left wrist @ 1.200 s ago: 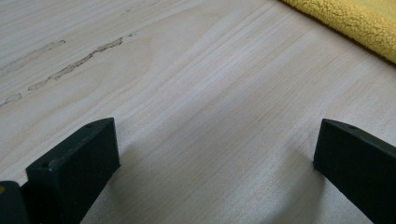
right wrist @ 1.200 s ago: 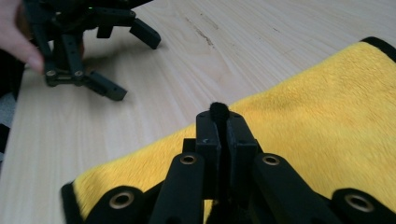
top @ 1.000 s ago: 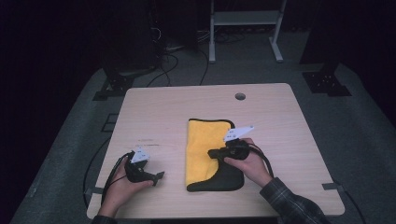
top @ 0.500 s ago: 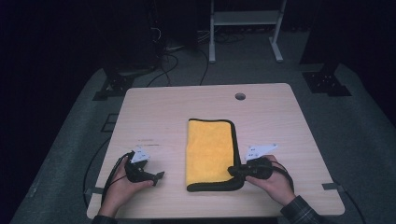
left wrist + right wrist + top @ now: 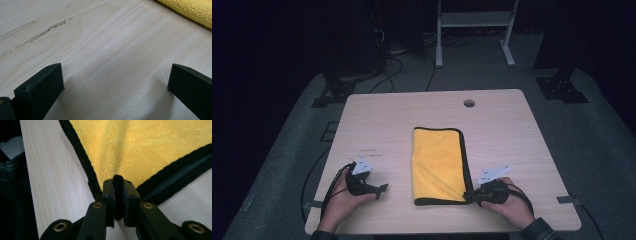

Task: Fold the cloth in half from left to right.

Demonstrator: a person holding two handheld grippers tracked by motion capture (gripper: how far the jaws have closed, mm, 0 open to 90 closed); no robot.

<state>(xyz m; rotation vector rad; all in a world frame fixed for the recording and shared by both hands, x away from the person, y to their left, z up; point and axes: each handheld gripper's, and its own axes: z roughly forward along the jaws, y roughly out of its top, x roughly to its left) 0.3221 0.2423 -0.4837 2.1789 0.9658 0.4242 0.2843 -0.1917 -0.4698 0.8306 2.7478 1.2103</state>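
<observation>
A yellow cloth (image 5: 437,165) with a black hem lies folded flat, as a narrow rectangle, in the middle of the wooden table (image 5: 387,125). My right gripper (image 5: 468,196) is at the cloth's near right corner. In the right gripper view the right gripper (image 5: 118,192) pinches the black hem of the cloth (image 5: 150,150) between its pads; the jaws have just been opening a little, with the hem still between them. My left gripper (image 5: 381,190) rests low over bare wood left of the cloth. In the left gripper view the left gripper (image 5: 116,85) stands wide open, the cloth's edge (image 5: 192,10) beyond it.
A small round hole (image 5: 469,103) sits near the table's far edge. Scuff marks (image 5: 40,33) streak the wood ahead of the left gripper. Beyond the table stand a white frame (image 5: 472,30) and dark stands with cables on the grey floor.
My right gripper has moved along the cloth's right edge toward me, down to the near right corner. The cloth has gone from partly lifted to flat. The left hand has kept still.
</observation>
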